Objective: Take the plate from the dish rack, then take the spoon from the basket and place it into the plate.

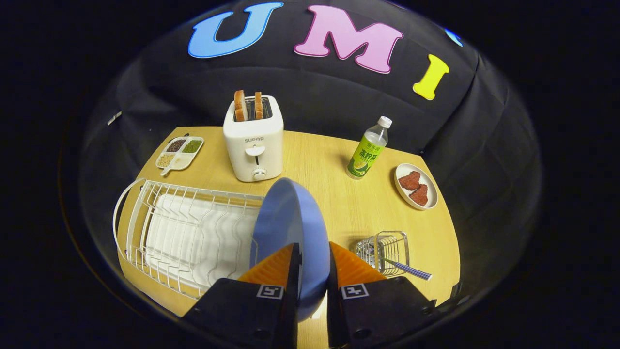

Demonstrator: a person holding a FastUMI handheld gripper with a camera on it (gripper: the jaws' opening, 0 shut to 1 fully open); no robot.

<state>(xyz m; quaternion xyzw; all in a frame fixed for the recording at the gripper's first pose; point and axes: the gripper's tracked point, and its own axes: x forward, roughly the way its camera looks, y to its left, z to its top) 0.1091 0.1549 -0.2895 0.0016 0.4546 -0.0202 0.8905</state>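
Note:
A blue plate stands on edge between my fingers, and my gripper is shut on its rim. The plate is held up at the right end of the white wire dish rack, above the wooden table; whether it still touches the rack I cannot tell. To the right of my fingers lies a small wire basket tipped on its side. A spoon with a checked handle pokes out of it toward me.
Beyond the plate stands a white toaster with two bread slices. A divided dish of grains is to its left. A drink bottle and a small plate of reddish pieces stand at the right.

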